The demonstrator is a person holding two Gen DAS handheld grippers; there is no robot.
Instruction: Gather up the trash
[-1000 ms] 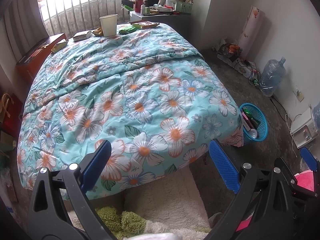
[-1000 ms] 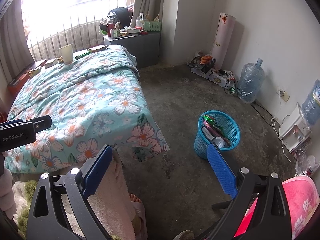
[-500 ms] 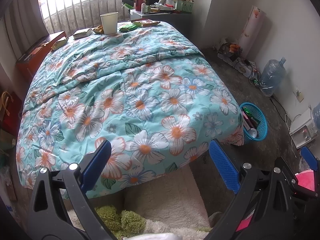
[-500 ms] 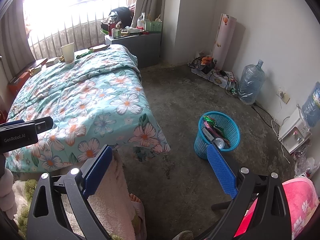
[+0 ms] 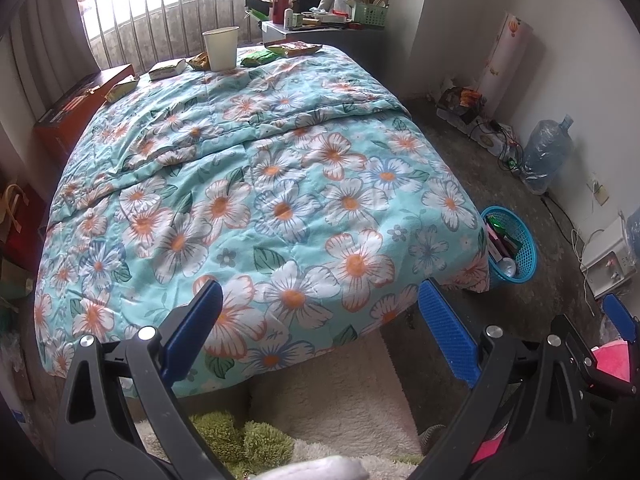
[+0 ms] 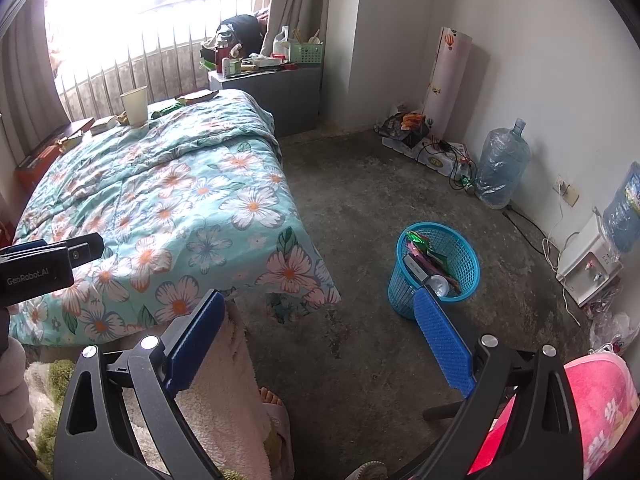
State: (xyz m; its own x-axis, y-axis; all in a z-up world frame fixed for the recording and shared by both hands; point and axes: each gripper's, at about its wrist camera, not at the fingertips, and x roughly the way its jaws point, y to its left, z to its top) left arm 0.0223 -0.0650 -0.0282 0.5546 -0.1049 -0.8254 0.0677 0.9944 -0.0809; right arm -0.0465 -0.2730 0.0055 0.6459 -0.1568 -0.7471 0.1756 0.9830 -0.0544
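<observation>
Here both hand-held grippers (left [image 5: 320,320], right [image 6: 316,332]) gape empty beyond the bed [image 5: 280,200] edge.

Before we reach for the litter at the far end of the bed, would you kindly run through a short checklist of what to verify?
1. Left gripper open and holding nothing: ok.
2. Right gripper open and holding nothing: ok.
3. Trash in view: white paper cup upright, green snack wrapper beside it on the floral quilt: ok.
4. Blue mesh plastic bin upright on the floor, room left inside: ok.
5. Cup empty, so no spill: cannot tell.
6. Trash within reach from here: not ok; it lies at the bed's far end.
</observation>
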